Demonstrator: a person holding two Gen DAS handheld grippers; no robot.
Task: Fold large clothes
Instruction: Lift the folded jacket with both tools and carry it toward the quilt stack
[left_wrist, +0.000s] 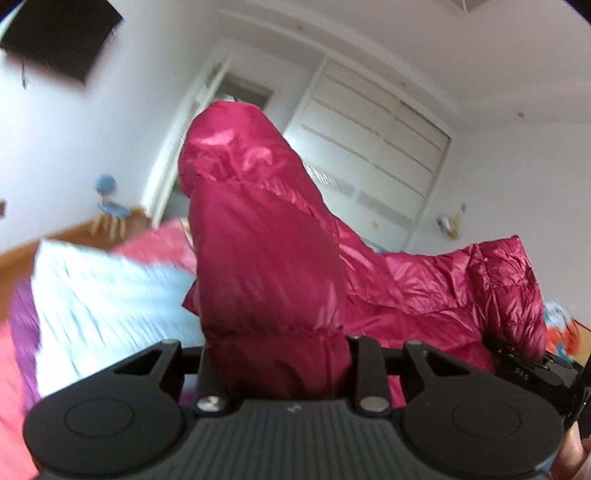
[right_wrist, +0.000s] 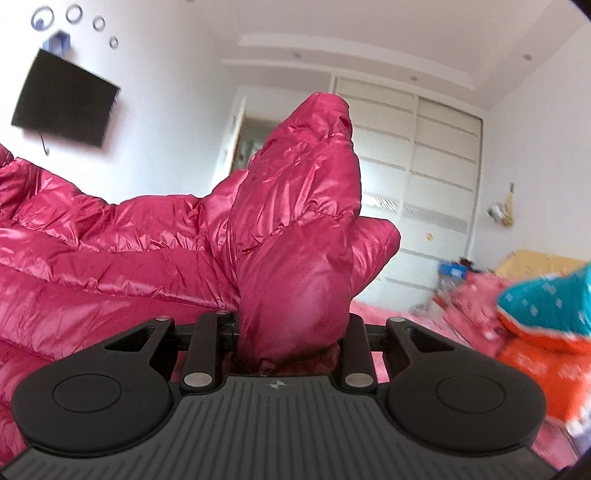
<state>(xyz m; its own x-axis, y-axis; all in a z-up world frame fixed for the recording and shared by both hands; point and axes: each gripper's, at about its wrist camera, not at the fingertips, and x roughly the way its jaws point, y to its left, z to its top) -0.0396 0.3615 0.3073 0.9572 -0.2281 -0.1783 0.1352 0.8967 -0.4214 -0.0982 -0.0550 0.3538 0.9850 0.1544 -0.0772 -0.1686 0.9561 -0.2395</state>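
Both tools are up off the bed: the left tool (left_wrist: 275, 354) is clamped on a thick fold of the glossy crimson puffer jacket (left_wrist: 266, 236), which bulges up between its fingers, and the right tool (right_wrist: 291, 332) is pinching another bunch of the same jacket (right_wrist: 295, 221). The jacket hangs raised between them, stretching away to the left in the right wrist view, above the pink bed (right_wrist: 402, 314). Far off, white wardrobe doors (right_wrist: 424, 177); a dark TV (right_wrist: 66, 98) hangs on the left wall.
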